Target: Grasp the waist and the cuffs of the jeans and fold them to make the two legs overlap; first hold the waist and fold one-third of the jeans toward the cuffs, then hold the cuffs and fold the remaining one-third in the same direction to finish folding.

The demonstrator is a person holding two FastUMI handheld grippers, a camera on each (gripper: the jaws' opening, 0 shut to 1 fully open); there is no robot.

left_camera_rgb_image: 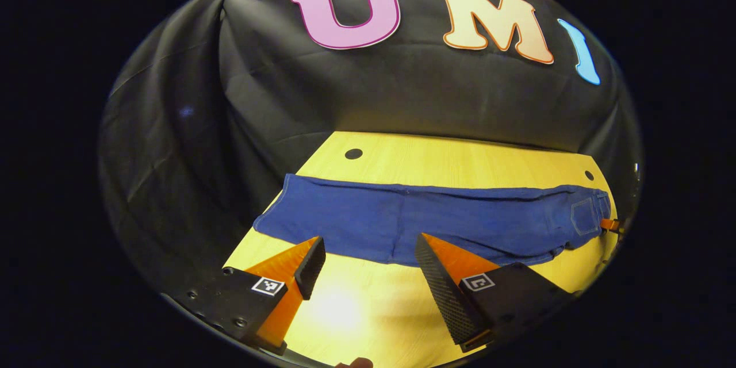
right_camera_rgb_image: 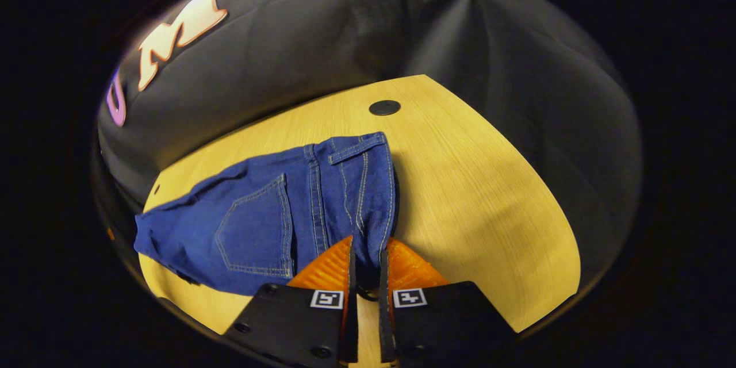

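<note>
Right tool (right_camera_rgb_image: 366, 267) clamping jeans (right_camera_rgb_image: 276, 213) waist

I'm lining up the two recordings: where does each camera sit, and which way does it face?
Left gripper view: rides the open left gripper, above the table, facing the jeans' legs.
Right gripper view: rides the right gripper, shut on the jeans' waist.
Shared: jeans, table, booth wall.

No readable text; square coded markers (right_camera_rgb_image: 327, 299) on fingers.
</note>
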